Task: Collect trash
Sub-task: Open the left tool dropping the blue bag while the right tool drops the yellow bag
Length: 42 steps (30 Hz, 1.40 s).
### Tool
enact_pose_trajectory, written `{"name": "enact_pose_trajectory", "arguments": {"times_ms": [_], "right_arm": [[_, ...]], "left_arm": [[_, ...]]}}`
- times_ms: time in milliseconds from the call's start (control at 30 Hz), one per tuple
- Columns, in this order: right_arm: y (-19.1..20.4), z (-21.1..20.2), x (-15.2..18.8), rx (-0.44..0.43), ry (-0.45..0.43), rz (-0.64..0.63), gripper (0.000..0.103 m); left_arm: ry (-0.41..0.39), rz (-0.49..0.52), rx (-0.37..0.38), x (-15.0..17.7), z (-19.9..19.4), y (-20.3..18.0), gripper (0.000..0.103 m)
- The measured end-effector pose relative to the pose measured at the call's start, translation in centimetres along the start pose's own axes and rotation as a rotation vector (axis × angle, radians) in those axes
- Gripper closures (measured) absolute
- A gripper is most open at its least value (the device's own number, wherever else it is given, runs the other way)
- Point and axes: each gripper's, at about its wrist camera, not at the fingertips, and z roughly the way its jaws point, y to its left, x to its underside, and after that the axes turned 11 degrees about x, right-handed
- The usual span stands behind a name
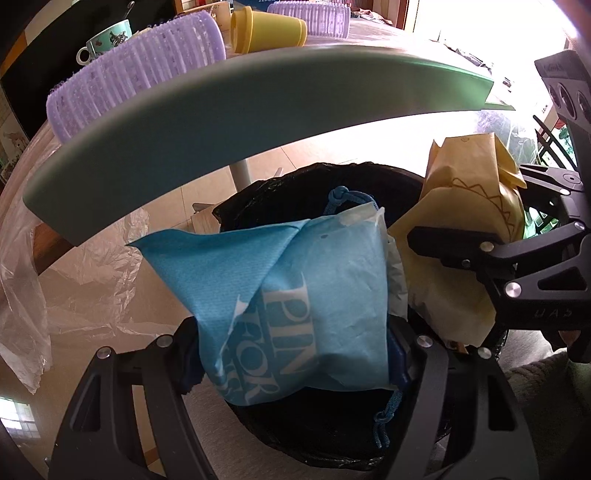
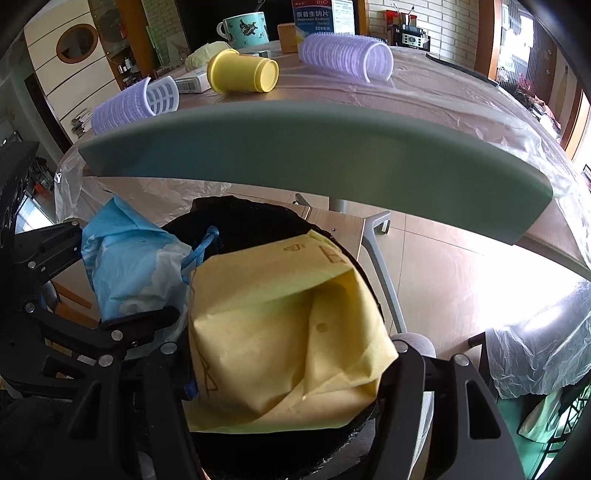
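Here both grippers hang over the black-lined bin [image 2: 255, 221], just below the table edge [image 2: 314, 147]. The left gripper [image 1: 291, 347] has its jaws partly apart and clamped on a crumpled blue bag [image 1: 295, 295], whose cord dangles into the bin mouth. The right gripper [image 2: 288, 365] is closed to a medium gap on a yellow bag [image 2: 273, 332], also above the bin. The two bags nearly touch, so little room lies between them. The bin rim sits close under the table edge; open floor shows beyond. On the table lie a yellow cup [image 2: 242, 72], purple rollers [image 2: 345, 55] and a mug [image 2: 245, 26]
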Motion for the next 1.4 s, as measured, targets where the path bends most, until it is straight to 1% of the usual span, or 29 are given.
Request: {"name": "enact_pose_trajectory", "arguments": {"times_ms": [300, 733, 767, 800, 833, 867, 900, 1000, 1200, 1400], "right_arm": [[0.2, 0.6, -0.2, 0.013, 0.006, -0.005, 0.041], [0.4, 1.1, -0.1, 0.022, 0.011, -0.001, 0.041], [0.3, 1.0, -0.2, 0.023, 0.008, 0.003, 0.04], [0.3, 1.0, -0.2, 0.026, 0.006, 0.006, 0.036], [0.3, 1.0, -0.1, 0.031, 0.004, 0.01, 0.032], [0.2, 0.8, -0.1, 0.034, -0.002, 0.014, 0.026], [0.1, 0.6, -0.1, 0.035, -0.008, 0.017, 0.024], [-0.1, 0.2, -0.1, 0.039, -0.021, 0.017, 0.022], [-1.0, -1.0, -0.1, 0.041, -0.045, 0.04, 0.022], [-1.8, -2.3, -0.2, 0.046, -0.08, 0.061, 0.021]], "left_arm": [[0.008, 0.009, -0.011, -0.4, 0.0, -1.0, 0.028], [0.013, 0.005, -0.013, -0.5, 0.4, -0.6, 0.028], [0.011, 0.001, -0.011, -0.6, 0.4, -0.5, 0.027], [0.007, -0.003, -0.007, -0.6, 0.3, -0.5, 0.026], [0.004, -0.004, 0.0, -0.6, 0.3, -0.4, 0.023], [0.004, -0.003, 0.004, -0.6, 0.3, -0.3, 0.019], [0.004, -0.002, 0.007, -0.6, 0.2, -0.2, 0.018], [0.0, 0.001, 0.012, -0.7, 0.1, -0.2, 0.011], [-0.021, -0.021, 0.04, -0.8, -0.6, 0.3, 0.011], [-0.043, 0.003, 0.022, -0.7, -1.6, 0.2, 0.011]]}}
